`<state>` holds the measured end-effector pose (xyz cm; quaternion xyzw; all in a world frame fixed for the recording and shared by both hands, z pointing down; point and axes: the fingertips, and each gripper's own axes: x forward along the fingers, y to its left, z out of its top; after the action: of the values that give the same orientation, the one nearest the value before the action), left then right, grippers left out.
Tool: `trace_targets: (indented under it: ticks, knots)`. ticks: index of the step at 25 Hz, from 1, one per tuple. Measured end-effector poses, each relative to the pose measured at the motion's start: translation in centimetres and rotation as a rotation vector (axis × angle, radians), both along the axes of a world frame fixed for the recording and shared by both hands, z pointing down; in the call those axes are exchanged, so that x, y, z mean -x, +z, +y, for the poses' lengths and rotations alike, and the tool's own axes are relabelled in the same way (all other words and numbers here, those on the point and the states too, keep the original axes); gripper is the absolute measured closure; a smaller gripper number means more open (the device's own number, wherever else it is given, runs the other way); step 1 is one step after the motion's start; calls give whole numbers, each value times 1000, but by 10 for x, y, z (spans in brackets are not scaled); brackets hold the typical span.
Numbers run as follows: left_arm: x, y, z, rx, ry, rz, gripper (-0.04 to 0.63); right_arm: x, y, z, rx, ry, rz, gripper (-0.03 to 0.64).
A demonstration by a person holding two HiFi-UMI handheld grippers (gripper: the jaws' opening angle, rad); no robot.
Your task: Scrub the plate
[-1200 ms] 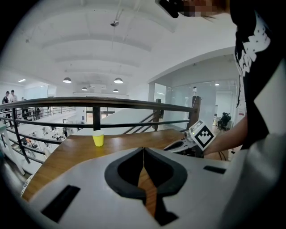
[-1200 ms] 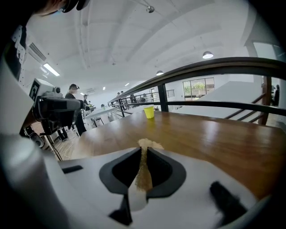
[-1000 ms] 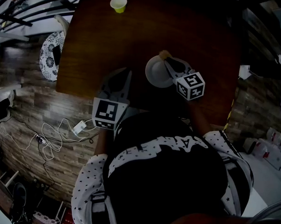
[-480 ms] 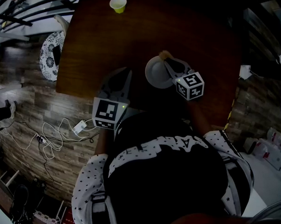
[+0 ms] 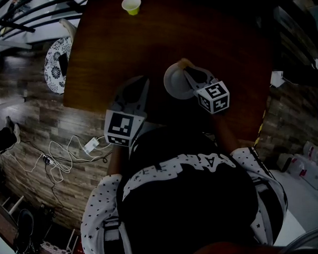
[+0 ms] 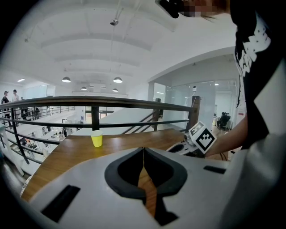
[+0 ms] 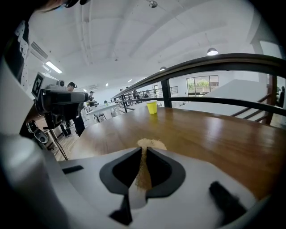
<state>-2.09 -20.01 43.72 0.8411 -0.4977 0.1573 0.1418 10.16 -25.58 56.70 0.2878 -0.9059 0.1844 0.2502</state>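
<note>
Pointing across wooden table (image 5: 102, 42), left gripper (image 5: 138, 83): jaws pressed together, nothing between. Yellow cup (image 5: 131, 5) at far edge, well apart. Plate (image 5: 174, 83) flat on table, just right of left gripper. Right gripper (image 5: 188, 71) over plate's right side, jaws pinched narrow on tan sponge (image 7: 151, 144) at plate's far rim.

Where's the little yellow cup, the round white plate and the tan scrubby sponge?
Small yellow cup (image 5: 131, 4): head view, its open top.
Round white plate (image 5: 174, 82): head view, bare middle.
Tan scrubbing sponge (image 7: 152, 143): right gripper view, tip beyond the jaws.
</note>
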Motion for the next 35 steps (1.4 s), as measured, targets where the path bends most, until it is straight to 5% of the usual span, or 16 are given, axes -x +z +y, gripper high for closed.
trace_targets:
  ticks: [35]
  knots:
    - [-7,-4,5,-13,154,7,581,25,2,63,79,-19,-6,574]
